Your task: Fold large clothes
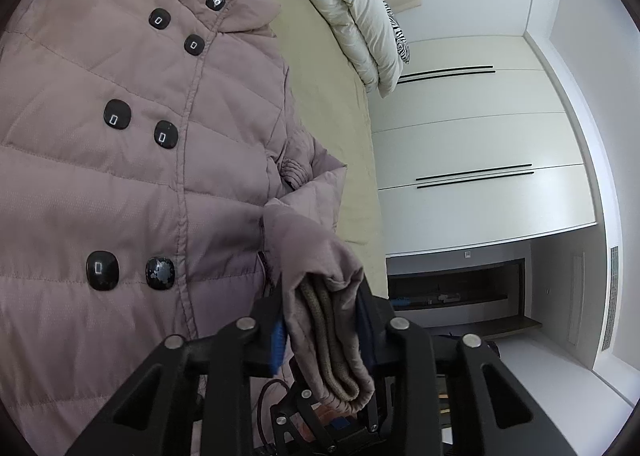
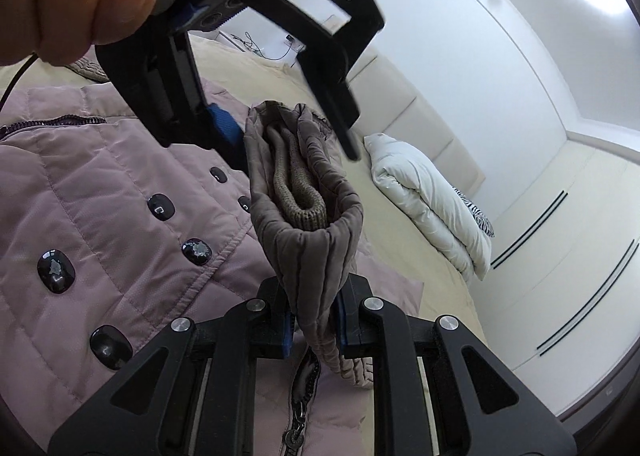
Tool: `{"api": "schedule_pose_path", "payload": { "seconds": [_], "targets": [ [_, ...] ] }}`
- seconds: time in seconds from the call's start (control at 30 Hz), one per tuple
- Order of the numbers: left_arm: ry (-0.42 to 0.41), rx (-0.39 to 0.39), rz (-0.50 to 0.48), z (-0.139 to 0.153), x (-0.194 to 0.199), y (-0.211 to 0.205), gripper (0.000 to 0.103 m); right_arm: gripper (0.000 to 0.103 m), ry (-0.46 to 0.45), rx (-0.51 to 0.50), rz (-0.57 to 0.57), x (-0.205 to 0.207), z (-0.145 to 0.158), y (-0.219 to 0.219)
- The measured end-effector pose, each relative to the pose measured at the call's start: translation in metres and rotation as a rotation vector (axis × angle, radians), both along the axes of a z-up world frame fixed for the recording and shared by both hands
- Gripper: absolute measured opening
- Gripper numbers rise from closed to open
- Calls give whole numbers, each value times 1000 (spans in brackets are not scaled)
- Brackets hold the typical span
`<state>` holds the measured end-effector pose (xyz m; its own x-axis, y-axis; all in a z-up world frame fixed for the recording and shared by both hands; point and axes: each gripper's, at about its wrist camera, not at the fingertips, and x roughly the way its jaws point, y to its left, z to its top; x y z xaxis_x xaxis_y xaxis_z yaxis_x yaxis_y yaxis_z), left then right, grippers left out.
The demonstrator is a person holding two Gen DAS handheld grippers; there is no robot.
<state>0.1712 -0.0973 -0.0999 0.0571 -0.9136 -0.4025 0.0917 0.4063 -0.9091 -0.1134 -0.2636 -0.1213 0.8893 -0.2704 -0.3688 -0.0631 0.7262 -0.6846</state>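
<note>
A mauve quilted coat [image 1: 120, 160] with black buttons lies spread on the bed, also seen in the right wrist view [image 2: 100, 192]. Its sleeve end [image 1: 320, 280], with a ribbed knit inner cuff [image 2: 296, 188], is lifted off the coat. My left gripper [image 1: 324, 320] is shut on the sleeve cuff; it also shows at the top of the right wrist view [image 2: 276, 124], held by a hand. My right gripper [image 2: 314, 320] is shut on the same sleeve a little further along, so the cuff hangs between both grippers.
The coat lies on a cream bed sheet [image 1: 332, 96]. A folded white duvet [image 1: 352, 12] and a zebra-print pillow [image 2: 476, 216] sit at the head of the bed. White wardrobe doors [image 1: 480, 136] stand beside the bed.
</note>
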Motion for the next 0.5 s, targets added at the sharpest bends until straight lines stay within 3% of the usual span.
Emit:
{"api": "schedule_pose_path", "payload": {
  "seconds": [0.1, 0.17, 0.2, 0.23, 0.27, 0.4, 0.5],
  "targets": [
    [-28, 22, 16, 7, 7, 5, 20, 20, 10, -6, 11, 6, 0, -6],
    [-43, 23, 48, 13, 19, 15, 20, 28, 13, 5, 37, 2, 0, -6],
    [-56, 33, 68, 18, 27, 22, 20, 49, 10, 15, 44, -1, 1, -8],
    [-75, 48, 88, 23, 35, 29, 20, 80, 3, 29, 41, -5, 2, -11],
    [-98, 71, 109, 29, 44, 36, 20, 85, -6, 60, 50, -11, 5, -16],
    [-196, 176, 211, 52, 86, 67, 19, 86, 0, 219, 2, -18, 18, -46],
    [-259, 290, 289, 58, 119, 88, 19, 86, 72, 441, -67, -4, 29, -86]
  ]
}}
